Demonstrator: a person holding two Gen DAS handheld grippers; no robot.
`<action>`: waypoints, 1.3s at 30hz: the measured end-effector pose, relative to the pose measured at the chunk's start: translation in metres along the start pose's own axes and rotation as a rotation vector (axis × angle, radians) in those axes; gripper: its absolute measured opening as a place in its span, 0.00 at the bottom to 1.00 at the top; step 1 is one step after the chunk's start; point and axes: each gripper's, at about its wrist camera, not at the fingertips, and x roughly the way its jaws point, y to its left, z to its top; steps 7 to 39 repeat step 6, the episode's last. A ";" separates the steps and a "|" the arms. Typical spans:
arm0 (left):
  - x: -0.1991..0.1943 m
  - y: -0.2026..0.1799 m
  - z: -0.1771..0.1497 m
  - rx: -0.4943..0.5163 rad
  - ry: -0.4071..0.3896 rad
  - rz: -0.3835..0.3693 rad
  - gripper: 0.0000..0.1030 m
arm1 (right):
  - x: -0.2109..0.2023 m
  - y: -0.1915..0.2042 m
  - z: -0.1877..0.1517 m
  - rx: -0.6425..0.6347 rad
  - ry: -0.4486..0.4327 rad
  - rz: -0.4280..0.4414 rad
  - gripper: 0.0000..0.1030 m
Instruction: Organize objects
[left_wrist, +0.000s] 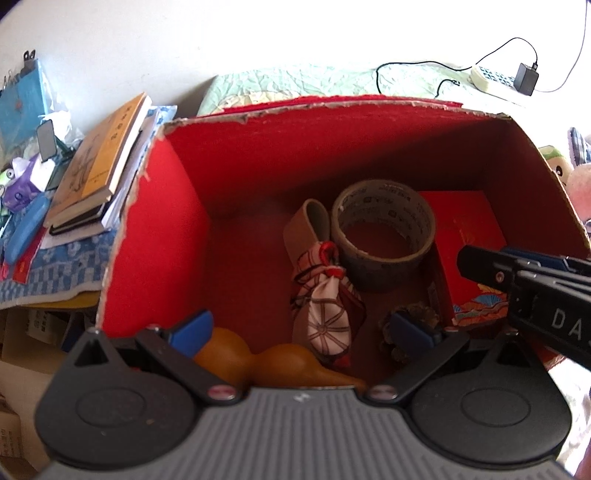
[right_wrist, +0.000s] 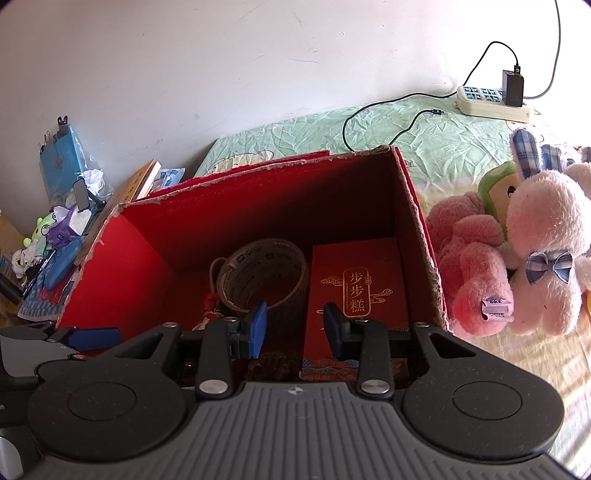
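A red cardboard box (left_wrist: 155, 206) stands open on the bed, also in the right wrist view (right_wrist: 122, 266). Inside lie a tape roll (left_wrist: 384, 236) (right_wrist: 262, 273), a red gift box (left_wrist: 469, 251) (right_wrist: 358, 288), a patterned cloth pouch (left_wrist: 325, 306), an orange gourd (left_wrist: 258, 358) and a dark lumpy object (left_wrist: 417, 317). My left gripper (left_wrist: 303, 328) is open and empty above the box's near edge, over the gourd and pouch. My right gripper (right_wrist: 295, 325) is open and empty over the box, between the tape and the gift box; it also shows in the left wrist view (left_wrist: 517, 266).
Books (left_wrist: 99, 166) and clutter are stacked on a blue cloth left of the box. Pink and white plush toys (right_wrist: 517, 251) lie right of it. A power strip (right_wrist: 491, 99) with a charger and cable lies on the green bedsheet (right_wrist: 436, 140) behind.
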 end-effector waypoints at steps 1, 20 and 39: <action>0.000 0.000 0.000 -0.003 -0.001 -0.001 0.99 | 0.000 0.000 0.000 -0.001 0.001 0.000 0.35; 0.004 0.004 0.001 -0.019 0.019 -0.001 0.99 | 0.001 0.000 -0.001 -0.007 0.006 0.003 0.35; 0.004 0.004 0.001 -0.019 0.019 -0.001 0.99 | 0.001 0.000 -0.001 -0.007 0.006 0.003 0.35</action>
